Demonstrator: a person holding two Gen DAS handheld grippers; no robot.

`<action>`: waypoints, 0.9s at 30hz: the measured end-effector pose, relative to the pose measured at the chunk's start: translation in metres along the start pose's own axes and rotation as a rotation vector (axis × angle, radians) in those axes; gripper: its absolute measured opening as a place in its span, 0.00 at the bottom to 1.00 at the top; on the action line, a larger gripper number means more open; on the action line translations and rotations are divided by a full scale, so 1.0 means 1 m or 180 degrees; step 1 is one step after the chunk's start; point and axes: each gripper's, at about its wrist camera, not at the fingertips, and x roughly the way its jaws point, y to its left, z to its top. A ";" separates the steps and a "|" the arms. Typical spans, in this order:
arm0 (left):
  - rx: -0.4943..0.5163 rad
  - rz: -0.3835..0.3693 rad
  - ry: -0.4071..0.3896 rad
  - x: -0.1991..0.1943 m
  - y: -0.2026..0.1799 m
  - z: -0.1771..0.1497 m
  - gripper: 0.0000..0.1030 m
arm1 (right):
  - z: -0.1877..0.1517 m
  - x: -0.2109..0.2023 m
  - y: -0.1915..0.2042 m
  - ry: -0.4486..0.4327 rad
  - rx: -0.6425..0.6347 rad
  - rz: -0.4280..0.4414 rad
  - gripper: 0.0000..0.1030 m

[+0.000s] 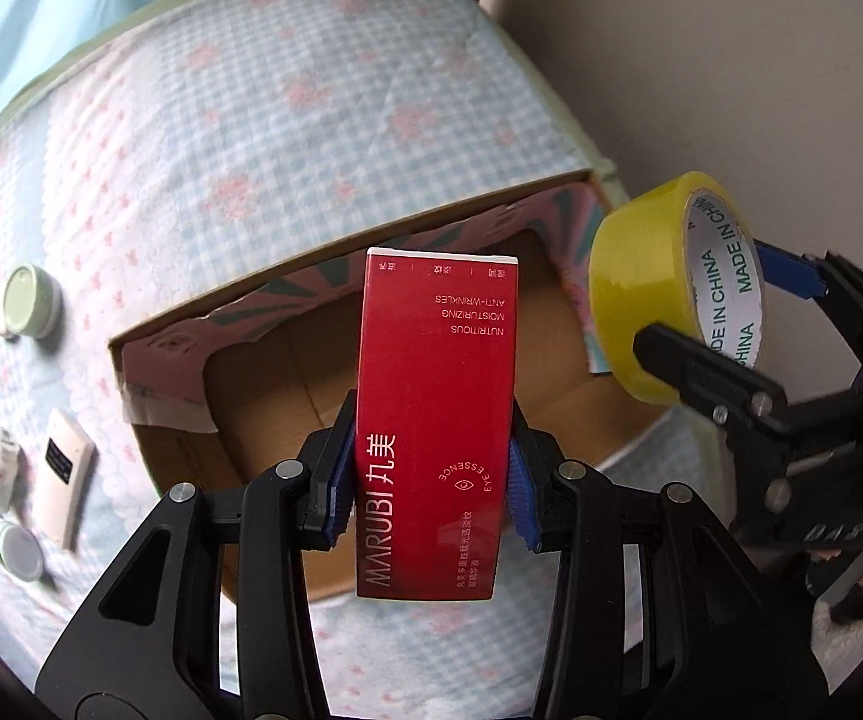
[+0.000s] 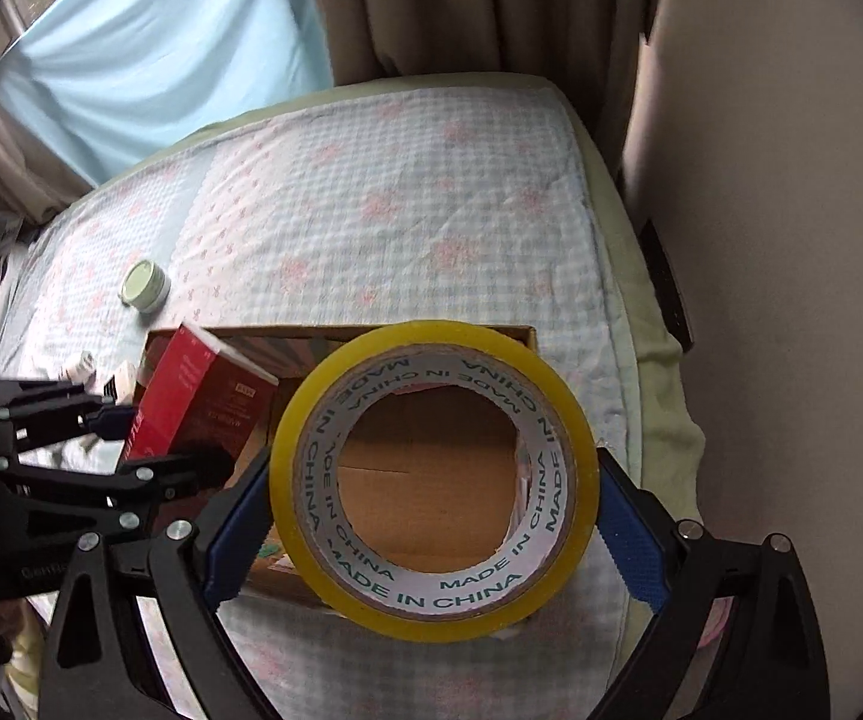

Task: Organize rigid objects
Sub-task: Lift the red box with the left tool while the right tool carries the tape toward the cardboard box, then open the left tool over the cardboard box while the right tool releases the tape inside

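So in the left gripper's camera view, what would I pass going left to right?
Green-lidded jar → white remote → cardboard box → red carton in the left gripper → yellow tape roll held by the right gripper.

Checked quilt with pink flowers covers the bed; on it sit an open cardboard box, green-lidded jar, white remote, small tube, another jar.

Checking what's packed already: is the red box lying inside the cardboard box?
No, the red box is clamped in the left gripper above the open cardboard box.
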 end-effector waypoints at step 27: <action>0.0449 0.0659 0.0030 0.050 0.032 -0.006 1.00 | -0.022 0.094 0.035 0.0274 -0.1252 0.0475 1.00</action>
